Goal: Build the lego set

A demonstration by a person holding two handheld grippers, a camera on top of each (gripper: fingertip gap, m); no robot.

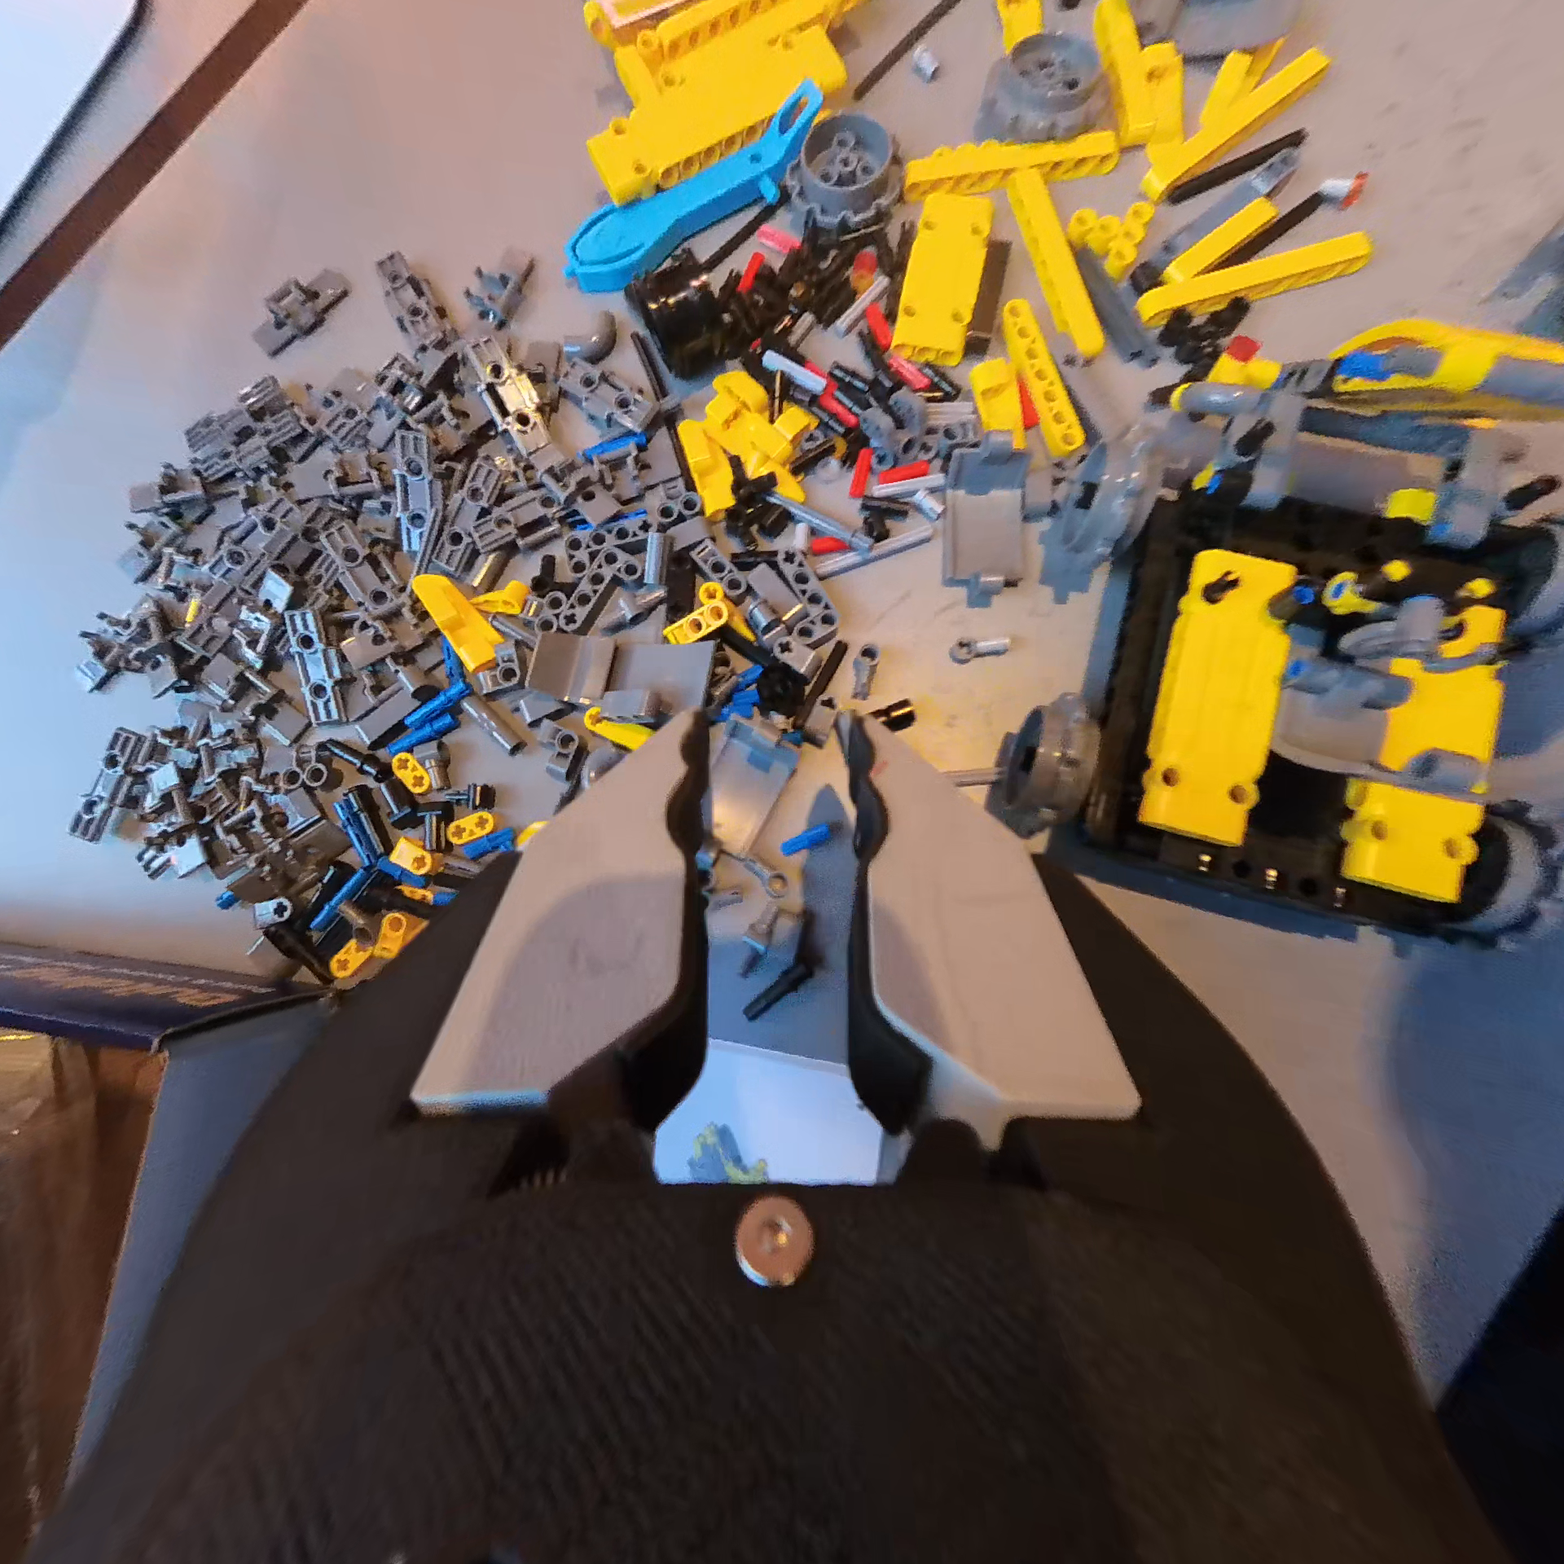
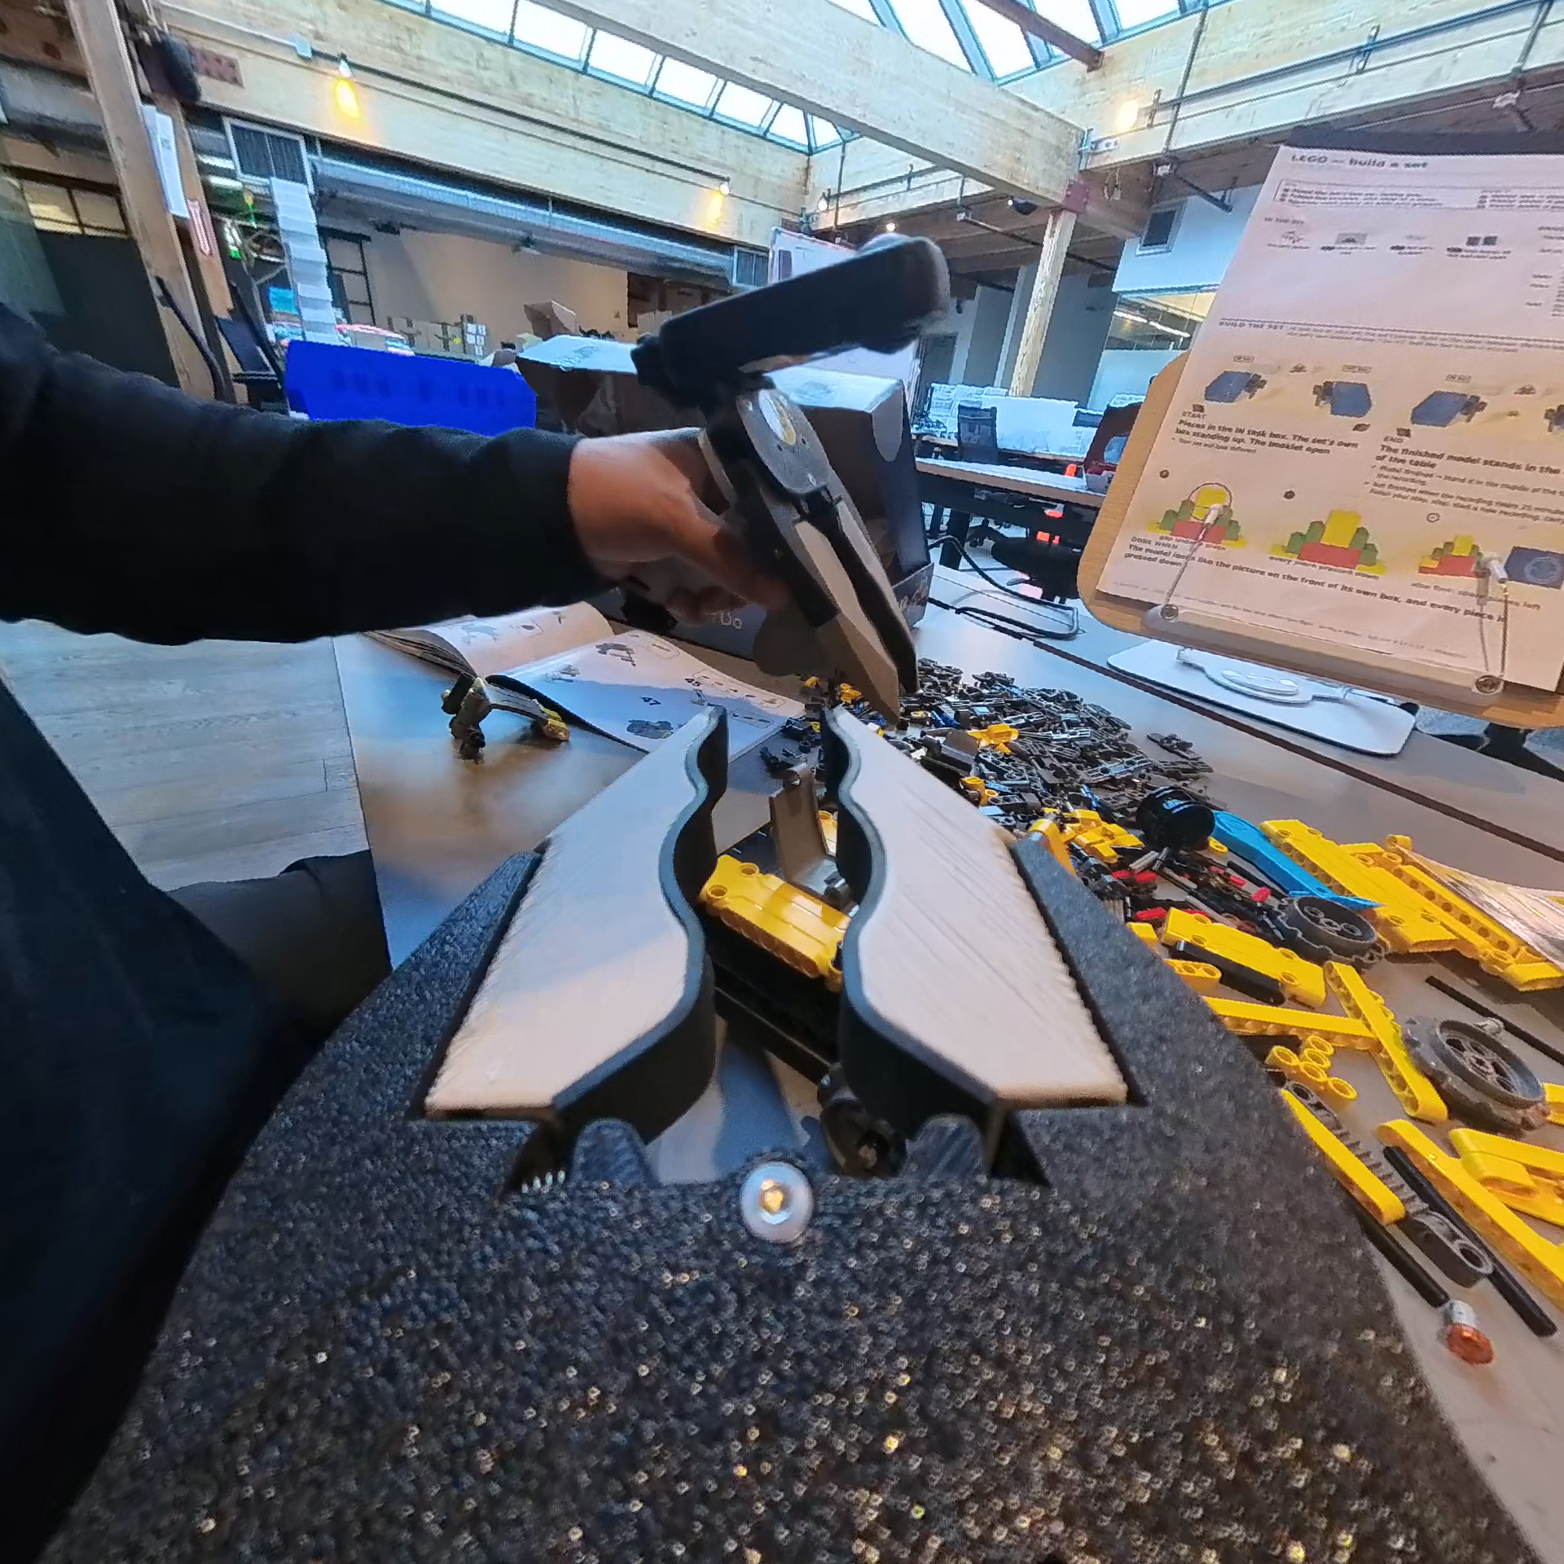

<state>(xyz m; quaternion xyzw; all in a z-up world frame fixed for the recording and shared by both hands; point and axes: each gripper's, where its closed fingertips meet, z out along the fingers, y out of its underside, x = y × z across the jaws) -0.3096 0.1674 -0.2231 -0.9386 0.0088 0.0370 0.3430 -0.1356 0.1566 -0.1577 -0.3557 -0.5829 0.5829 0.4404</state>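
Bricks lay scattered over the grey table (image 1: 423, 127), and the half-built yellow and black model (image 1: 1303, 702) serves here as landmark. The left gripper (image 1: 772, 719) hung over the loose pieces just beside the model, its fingers part-way open and holding nothing; a flat grey panel piece (image 1: 749, 783) lay on the table between them, and I could not tell whether the tips touched it. Beyond the panel, away from the model, spread a heap of dark grey connectors (image 1: 338, 550). A blue tool (image 1: 685, 199) lay farther off among long yellow beams (image 1: 1007, 161).

The right gripper (image 2: 774, 715) stood directly over the model (image 2: 774, 914), fingers part-way open around an upright grey piece (image 2: 795, 825) of it; contact was not clear. An open instruction booklet (image 2: 626, 677) lay past the model, near the left gripper (image 2: 893, 694).
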